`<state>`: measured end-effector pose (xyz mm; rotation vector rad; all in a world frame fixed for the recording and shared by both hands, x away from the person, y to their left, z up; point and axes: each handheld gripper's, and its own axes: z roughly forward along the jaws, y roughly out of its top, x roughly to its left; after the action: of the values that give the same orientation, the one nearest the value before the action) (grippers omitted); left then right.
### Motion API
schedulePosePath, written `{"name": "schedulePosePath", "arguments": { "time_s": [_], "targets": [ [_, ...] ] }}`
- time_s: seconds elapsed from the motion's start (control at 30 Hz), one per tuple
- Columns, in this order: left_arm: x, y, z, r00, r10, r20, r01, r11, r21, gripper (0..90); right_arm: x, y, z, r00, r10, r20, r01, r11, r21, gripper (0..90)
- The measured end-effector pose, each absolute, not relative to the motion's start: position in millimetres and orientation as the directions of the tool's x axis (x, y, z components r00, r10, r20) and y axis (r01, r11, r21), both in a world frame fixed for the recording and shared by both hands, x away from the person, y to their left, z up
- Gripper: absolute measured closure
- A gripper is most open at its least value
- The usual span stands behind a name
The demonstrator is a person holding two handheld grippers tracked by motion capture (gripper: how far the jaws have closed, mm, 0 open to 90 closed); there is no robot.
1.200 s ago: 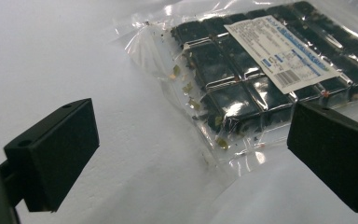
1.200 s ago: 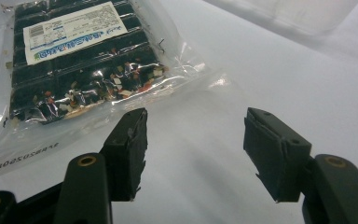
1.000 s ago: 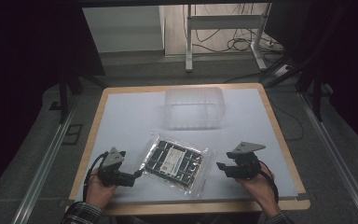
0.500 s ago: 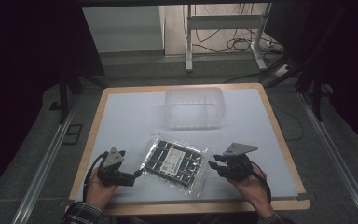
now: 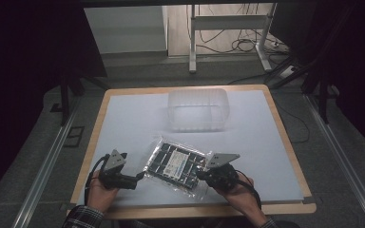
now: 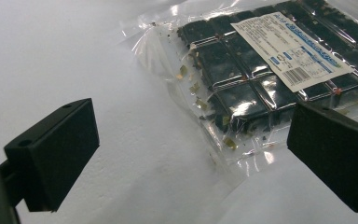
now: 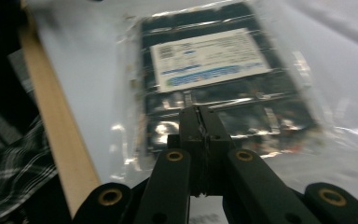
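A clear plastic bag of dark square blocks with a white printed label lies flat near the table's front edge. My left gripper sits just left of it, low over the table. In the left gripper view the gripper is open wide, and the bag has its near corner ahead between the jaws, closer to the right one. My right gripper is at the bag's right side. In the right gripper view the gripper is shut, its tips over the bag near its edge. Whether film is pinched cannot be told.
A clear plastic tub stands at the back centre of the white table. The wooden front rim runs close beside my right gripper, with a plaid sleeve below it. Metal rails flank the table.
My right gripper has moved left from the bare table onto the bag's right side, jaws together. The left gripper has stayed almost in place beside the bag.
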<state>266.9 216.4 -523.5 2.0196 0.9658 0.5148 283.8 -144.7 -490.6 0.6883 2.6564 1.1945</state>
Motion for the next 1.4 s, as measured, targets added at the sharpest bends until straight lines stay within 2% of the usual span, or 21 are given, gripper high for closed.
{"name": "schedulePosePath", "arguments": {
  "time_s": [0.4, 0.63, 1.4],
  "targets": [
    [267, 216, -523, 0.621, 0.784, 0.023, 0.445, -0.376, 0.813, 1.7, 270, -115, -512, -0.938, 0.341, 0.055, 0.286, 0.676, 0.679, 89.0],
    [266, 216, -523, 0.619, 0.785, 0.025, 0.444, -0.375, 0.814, 1.7, 270, -113, -517, -0.946, 0.323, 0.041, 0.27, 0.71, 0.651, 89.1],
    [265, 217, -521, 0.611, 0.791, 0.027, 0.434, -0.364, 0.824, 1.8, 297, -139, -514, -0.896, 0.443, -0.006, 0.334, 0.684, 0.648, 89.1]
  ]
}}
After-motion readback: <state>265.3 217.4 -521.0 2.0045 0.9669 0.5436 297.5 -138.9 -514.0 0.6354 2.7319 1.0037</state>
